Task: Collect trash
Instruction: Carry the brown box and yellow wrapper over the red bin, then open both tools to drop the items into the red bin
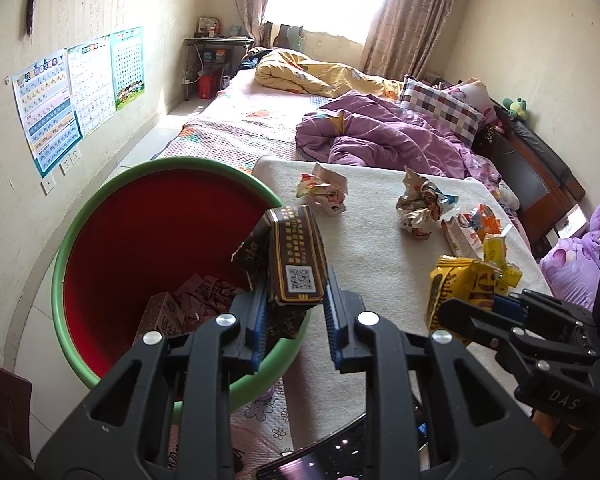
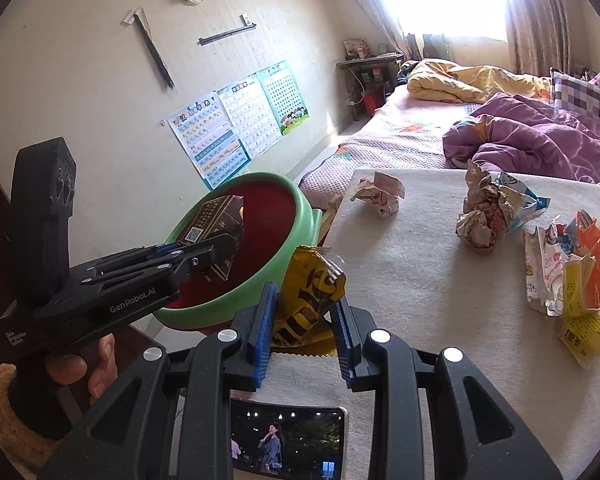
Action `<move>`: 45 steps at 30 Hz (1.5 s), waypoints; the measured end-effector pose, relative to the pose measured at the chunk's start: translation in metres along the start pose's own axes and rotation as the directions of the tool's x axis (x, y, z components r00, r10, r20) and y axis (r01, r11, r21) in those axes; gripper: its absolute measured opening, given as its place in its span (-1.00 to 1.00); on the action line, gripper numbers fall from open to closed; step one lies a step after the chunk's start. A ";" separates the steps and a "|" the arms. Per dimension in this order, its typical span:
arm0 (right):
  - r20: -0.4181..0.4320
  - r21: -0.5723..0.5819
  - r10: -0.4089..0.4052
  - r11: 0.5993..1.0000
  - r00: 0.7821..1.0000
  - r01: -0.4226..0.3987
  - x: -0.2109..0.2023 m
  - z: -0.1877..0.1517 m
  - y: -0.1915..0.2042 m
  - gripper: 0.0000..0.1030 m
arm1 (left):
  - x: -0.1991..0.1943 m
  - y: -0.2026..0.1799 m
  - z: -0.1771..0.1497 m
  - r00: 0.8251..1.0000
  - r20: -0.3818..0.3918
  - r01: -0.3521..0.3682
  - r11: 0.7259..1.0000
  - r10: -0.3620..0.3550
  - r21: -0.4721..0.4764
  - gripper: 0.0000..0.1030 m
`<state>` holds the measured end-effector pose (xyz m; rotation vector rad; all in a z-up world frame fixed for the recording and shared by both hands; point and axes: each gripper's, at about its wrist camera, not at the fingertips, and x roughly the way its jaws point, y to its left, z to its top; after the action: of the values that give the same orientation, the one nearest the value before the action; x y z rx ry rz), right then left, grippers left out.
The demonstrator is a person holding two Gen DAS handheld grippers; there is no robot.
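A: Over the green-rimmed bin [image 1: 100, 248] we hold the brown carton [image 1: 296, 256] in our left gripper [image 1: 296, 320].
B: Our right gripper [image 2: 304, 320] clamps the yellow wrapper [image 2: 312, 288] nearby; we release next.

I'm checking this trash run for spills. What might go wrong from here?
The brown carton in the left claw hangs near the green bin rim and might fall outside. The yellow wrapper in the right claw looks floppy and may slip onto the phone below.
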<state>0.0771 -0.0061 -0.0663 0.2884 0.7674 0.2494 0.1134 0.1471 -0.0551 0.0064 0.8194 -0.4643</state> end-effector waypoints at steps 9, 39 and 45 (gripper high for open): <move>-0.019 -0.017 0.024 1.000 1.000 -0.024 0.014 0.002 0.011 -0.45 | -0.002 0.018 -0.001 1.000 -0.002 -0.031 0.999 0.031 -0.029 -0.55; -0.050 -0.080 0.098 0.992 0.994 -0.102 0.056 0.034 0.047 -0.45 | 0.009 0.064 -0.004 0.994 -0.032 -0.109 0.990 0.106 -0.089 -0.55; -0.044 -0.093 0.109 0.989 0.993 -0.113 0.067 0.047 0.054 -0.45 | 0.016 0.070 -0.005 0.992 -0.051 -0.121 0.990 0.117 -0.077 -0.55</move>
<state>0.1508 0.0584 -0.0583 0.2366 0.7762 0.3965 0.1473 0.2052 -0.0822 -0.0079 0.8774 -0.3193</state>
